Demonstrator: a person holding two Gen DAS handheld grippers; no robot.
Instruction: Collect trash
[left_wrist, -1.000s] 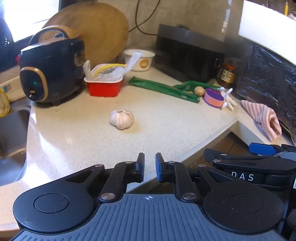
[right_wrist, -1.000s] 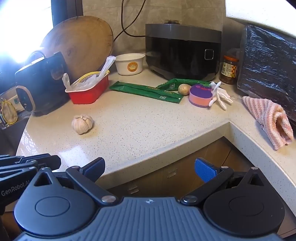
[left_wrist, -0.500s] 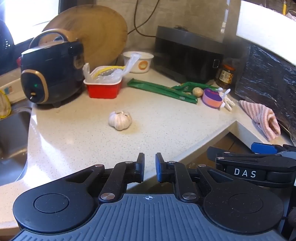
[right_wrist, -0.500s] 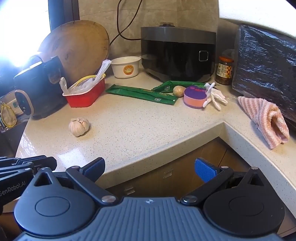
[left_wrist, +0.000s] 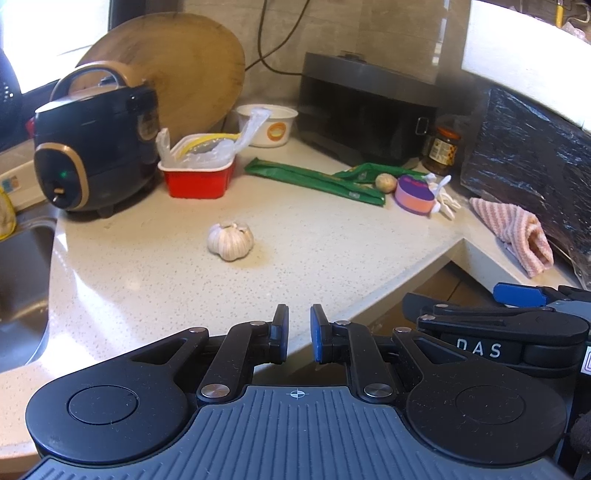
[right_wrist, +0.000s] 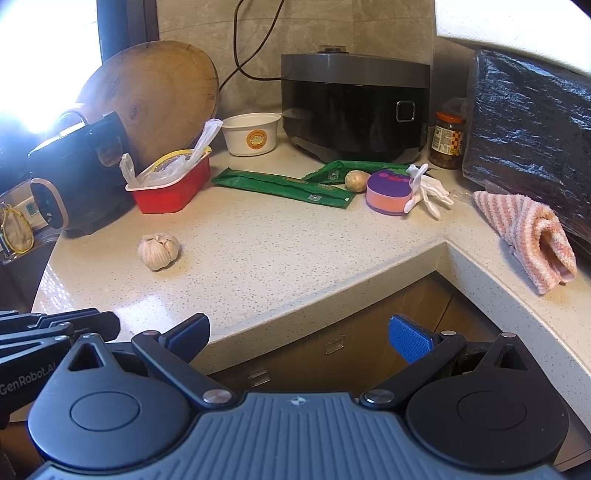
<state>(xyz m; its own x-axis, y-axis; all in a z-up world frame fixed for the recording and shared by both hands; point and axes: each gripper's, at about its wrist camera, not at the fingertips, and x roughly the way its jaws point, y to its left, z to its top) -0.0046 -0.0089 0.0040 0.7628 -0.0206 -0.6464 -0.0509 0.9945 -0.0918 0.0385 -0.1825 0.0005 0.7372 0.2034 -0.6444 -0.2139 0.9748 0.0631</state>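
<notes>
On the speckled counter lie two green wrappers (left_wrist: 314, 181) (right_wrist: 280, 186), a purple and orange cup (left_wrist: 413, 194) (right_wrist: 388, 192) with a white plastic spoon (right_wrist: 415, 184) and crumpled white plastic, a red tray (left_wrist: 197, 177) (right_wrist: 170, 188) holding clear plastic, and a white paper bowl (left_wrist: 269, 125) (right_wrist: 251, 133). My left gripper (left_wrist: 298, 334) is shut and empty, near the counter's front edge. My right gripper (right_wrist: 299, 334) is open and empty, in front of the counter edge, over the cabinet fronts. Both are well short of the items.
A garlic bulb (left_wrist: 231, 240) (right_wrist: 159, 251) lies mid-counter and a small potato (right_wrist: 356, 180) by the wrappers. A dark rice cooker (left_wrist: 92, 147), round wooden board (left_wrist: 177, 66), grey cooker (right_wrist: 354, 110), jar (right_wrist: 447, 140), black bag (right_wrist: 532, 136) and striped cloth (right_wrist: 528, 232) ring the counter. A sink (left_wrist: 18, 288) is left.
Both grippers have drawn back slightly and risen a little, so the counter items sit a bit farther off. Jaw openings are unchanged.
</notes>
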